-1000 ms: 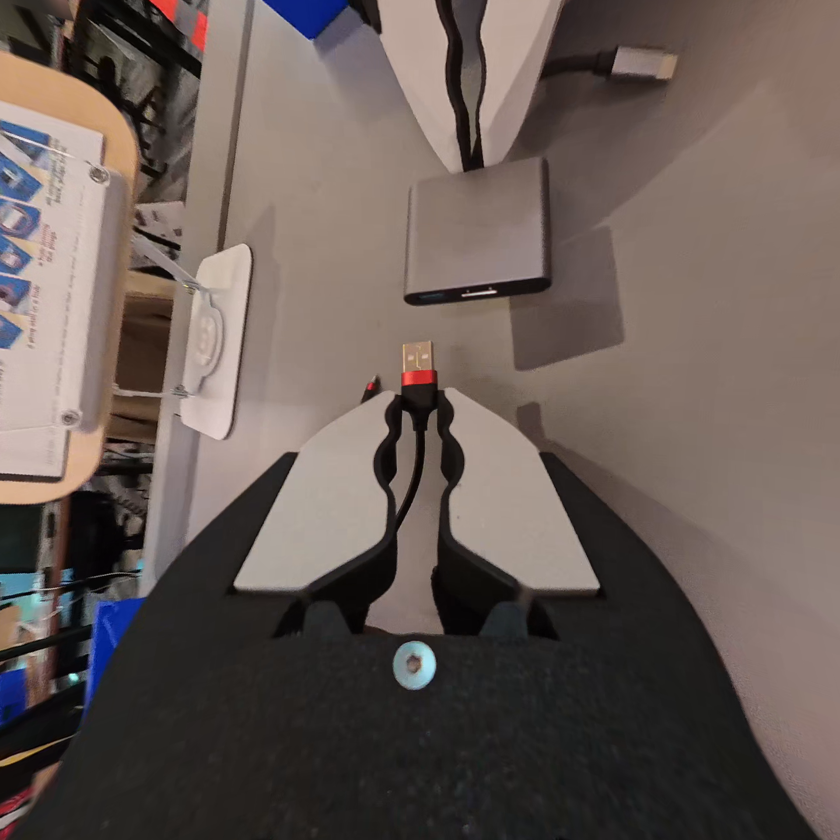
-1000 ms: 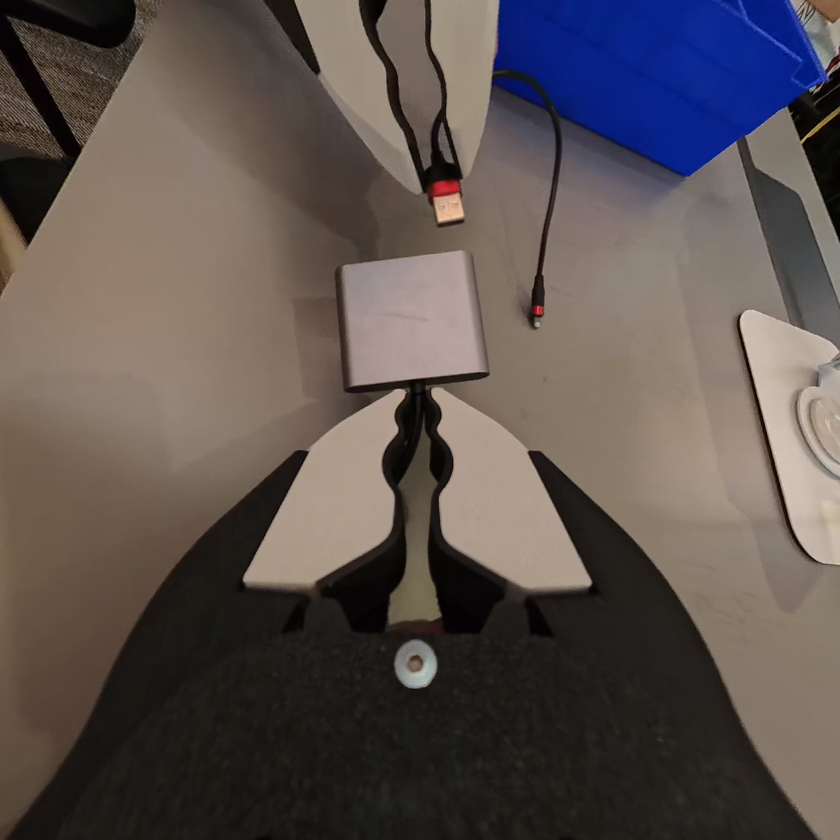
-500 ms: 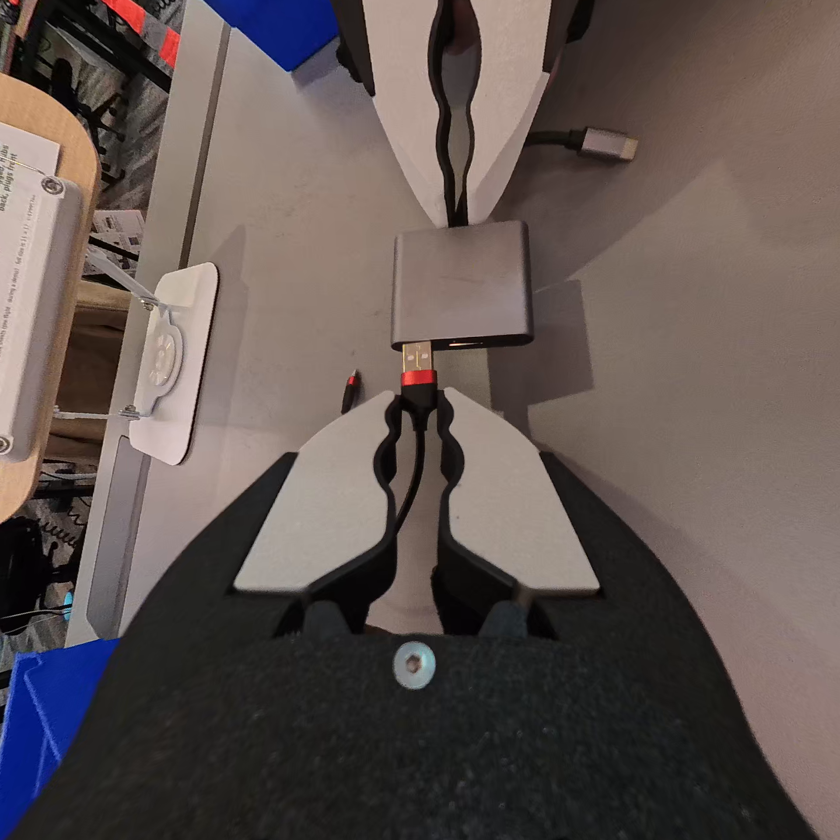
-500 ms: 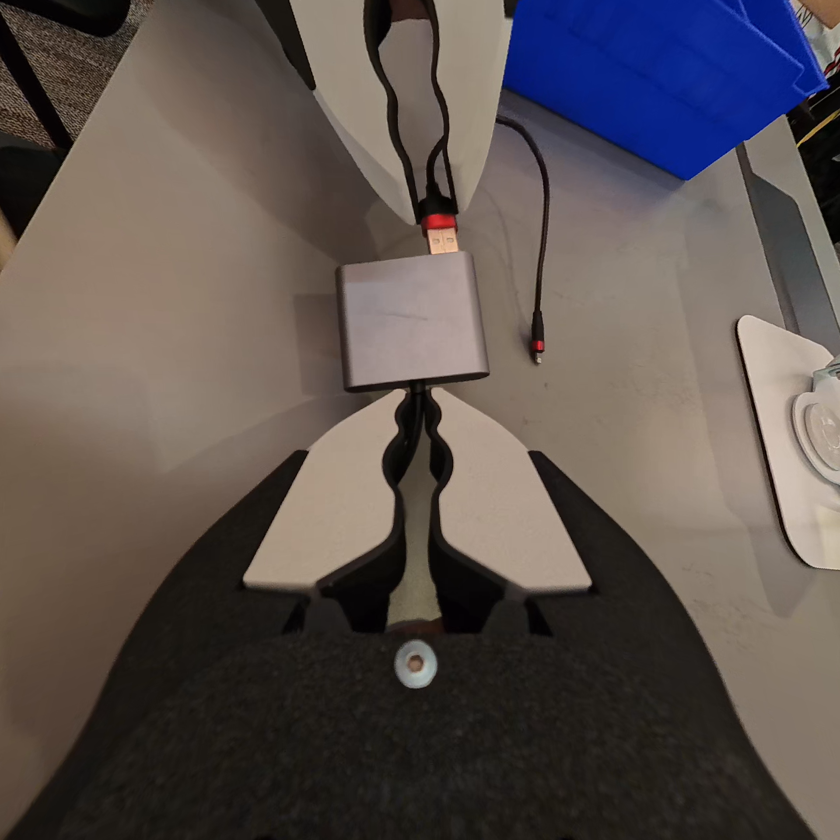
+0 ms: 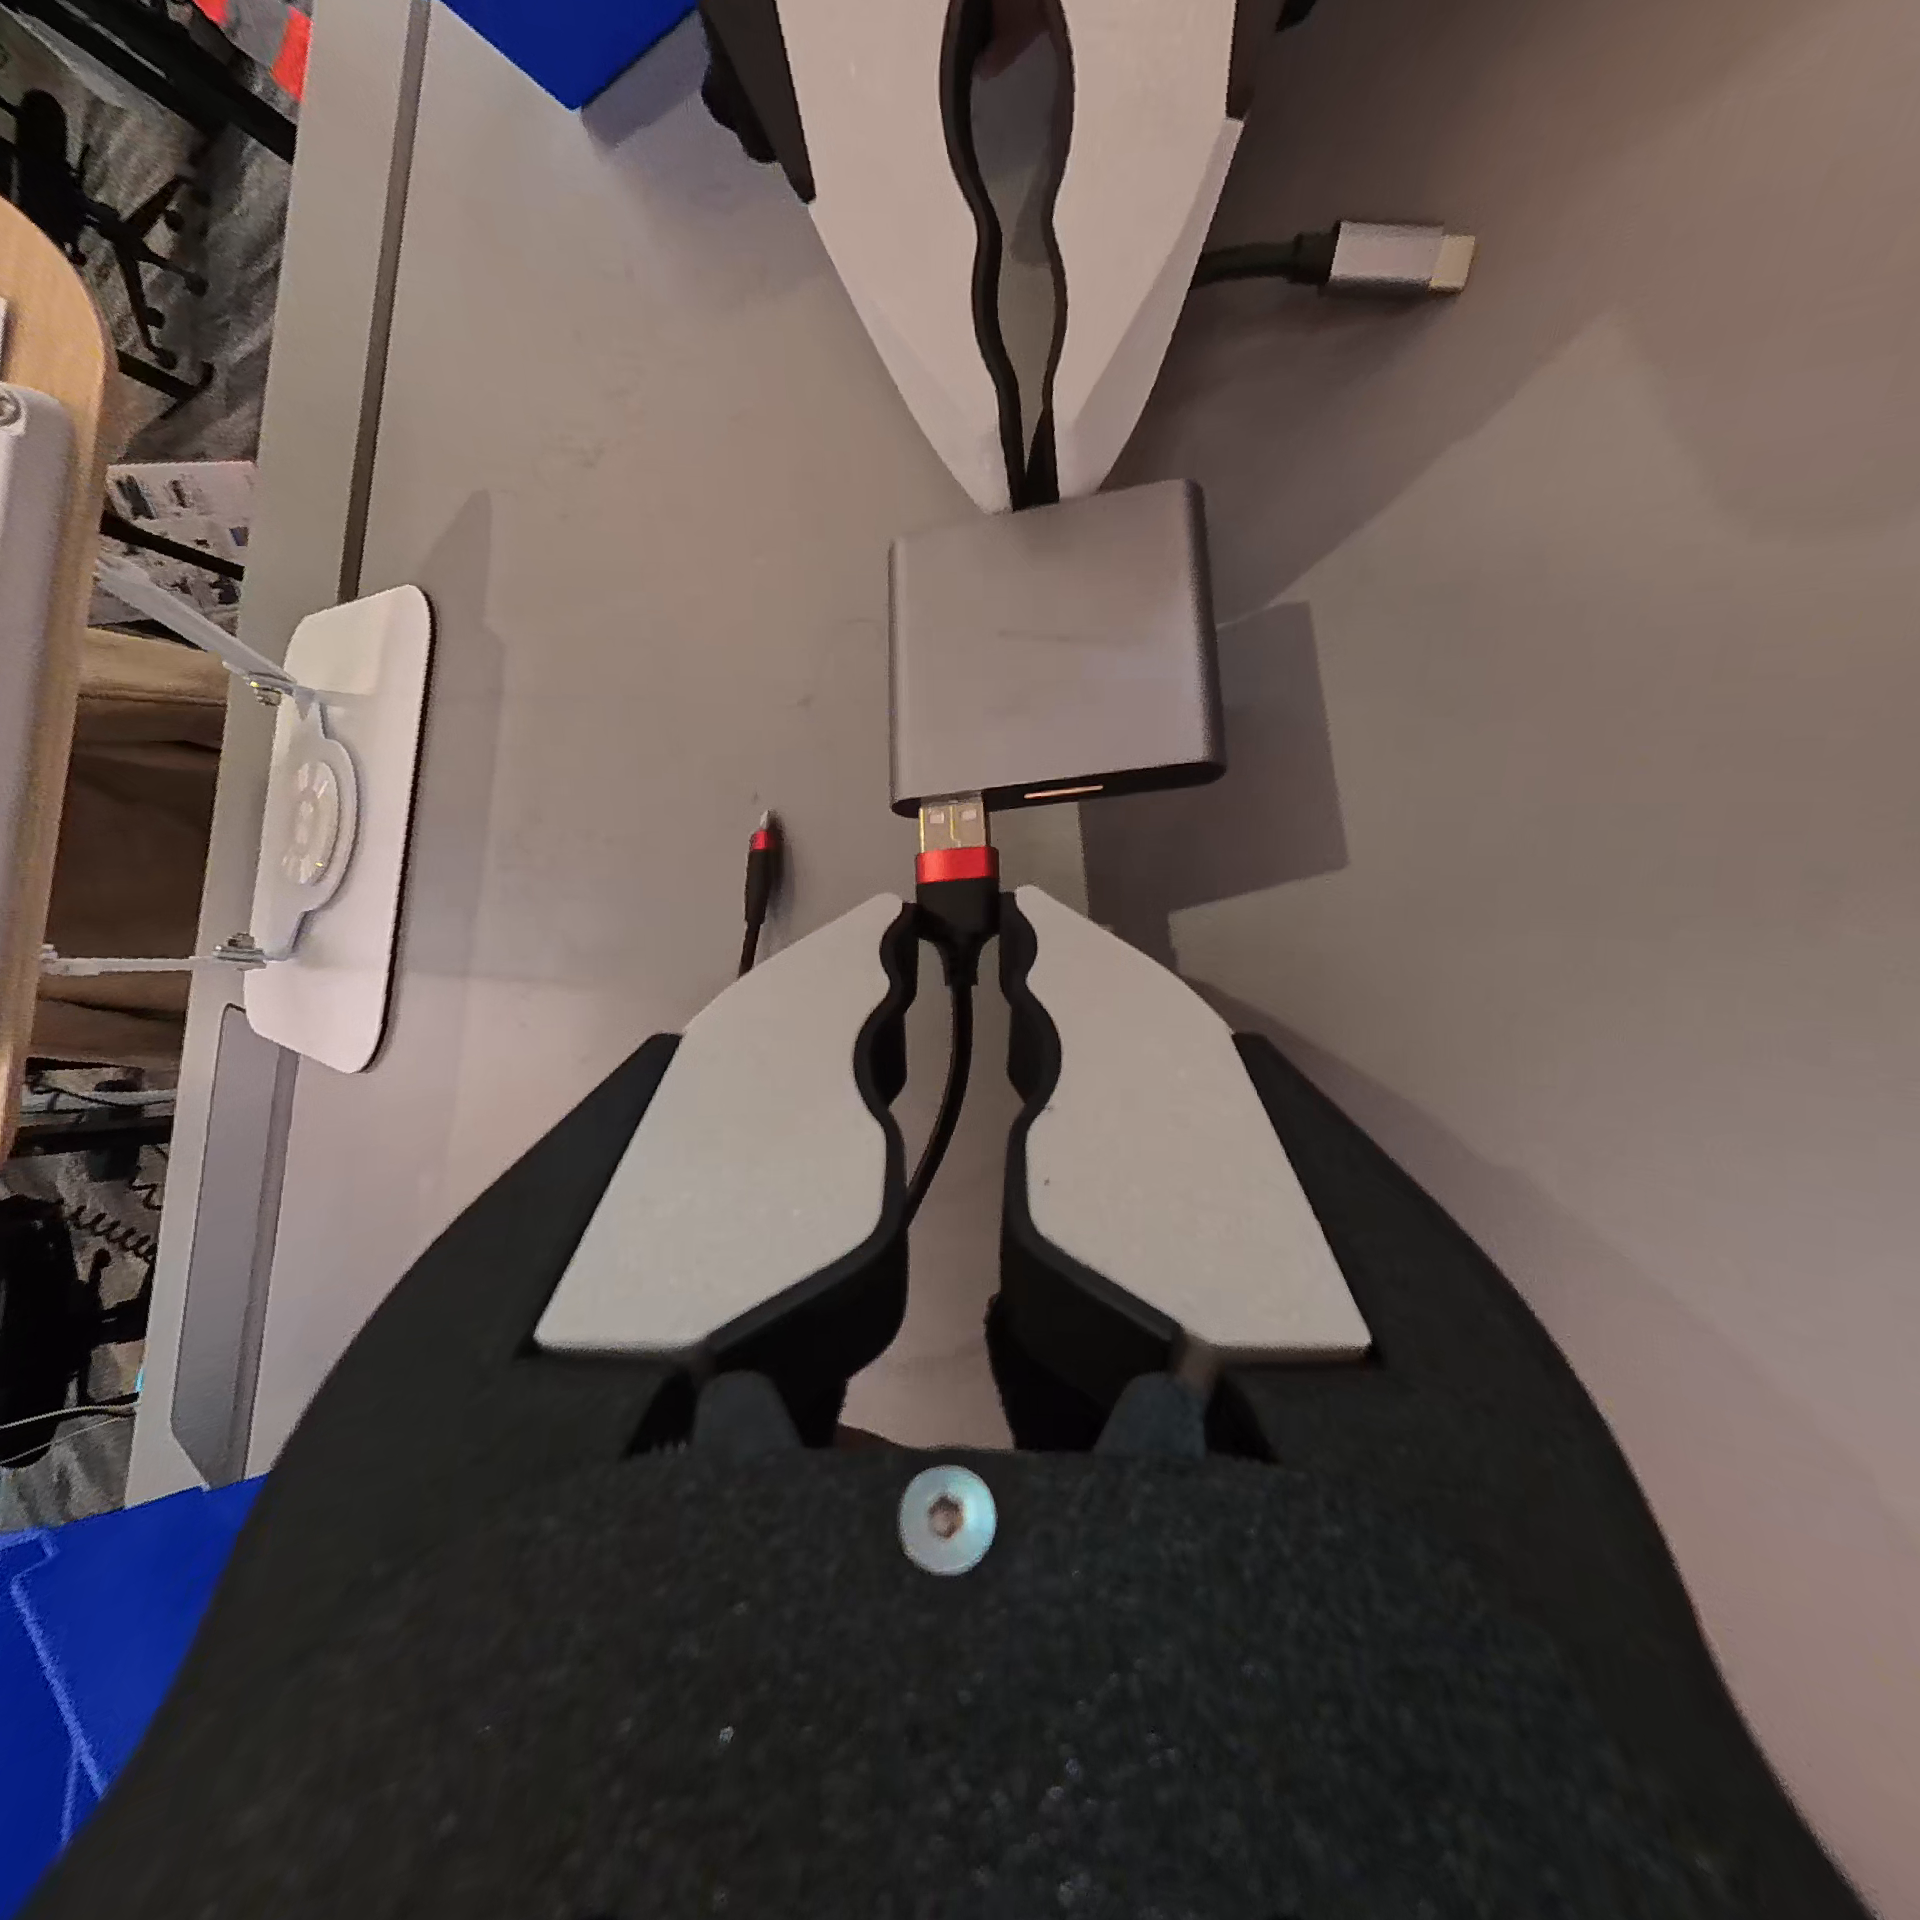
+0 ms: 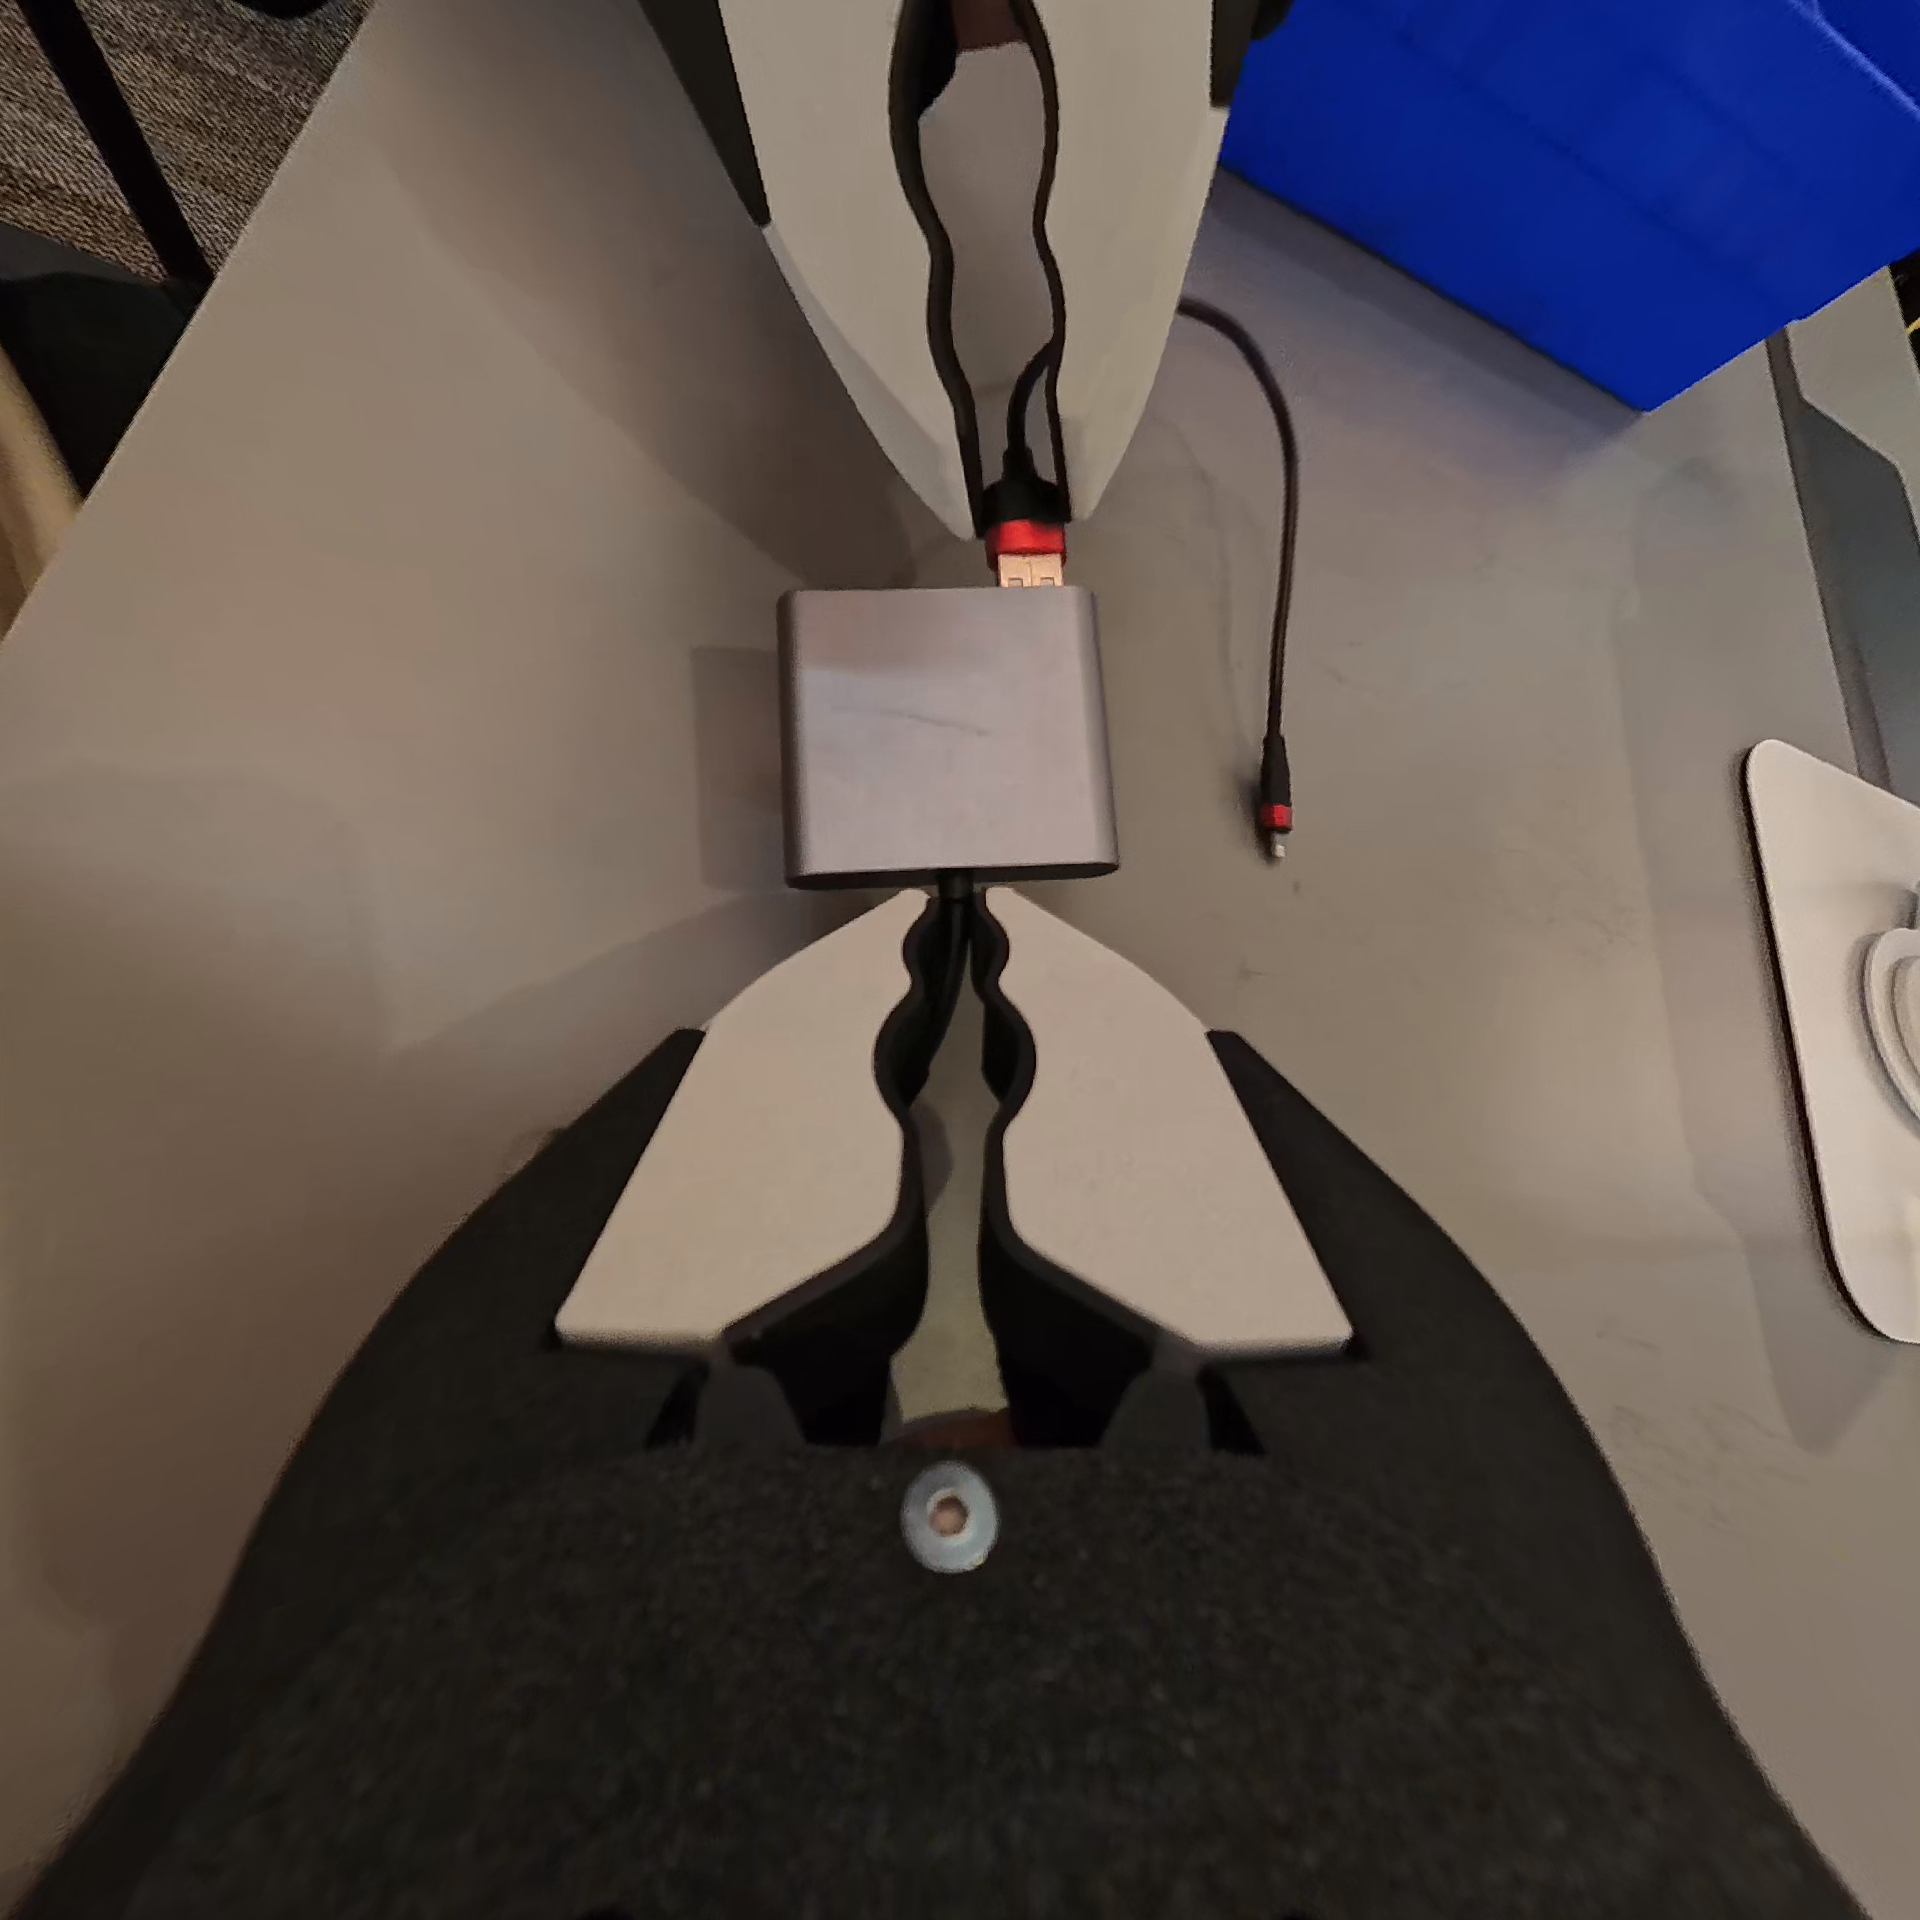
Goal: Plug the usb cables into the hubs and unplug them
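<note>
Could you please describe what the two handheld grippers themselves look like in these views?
Both look alike. The left gripper and right gripper each have two flat, pale grey fingers tapering to a point, with wavy black inner pads. Each body is black and felt-like, with a silver hex screw at its centre.

A: Colours at the left tongs (image 5: 956, 904)?
B: Fingers (image 5: 769, 1132) pale grey on top, black wavy inner edges, black felt-like body behind. USB plug (image 5: 954, 831) between the tips: gold metal, red collar, black boot and cable.
A: Hub?
B: Hub (image 5: 1049, 655) just ahead of them, plain dark grey metallic; black lead at the right tongs (image 6: 951, 914).
A: Cable's other end?
B: Small plug (image 5: 764, 847) left of the left tongs, black with red band, silver tip.
A: Rest?
B: Counter (image 5: 1558, 935) flat grey. Silver-grey connector (image 5: 1392, 255) beyond the right tongs. Blue bin (image 6: 1558, 156) beyond the hub to the right, seen from the right tongs. White pad (image 5: 343, 831) with dark edge far left.
</note>
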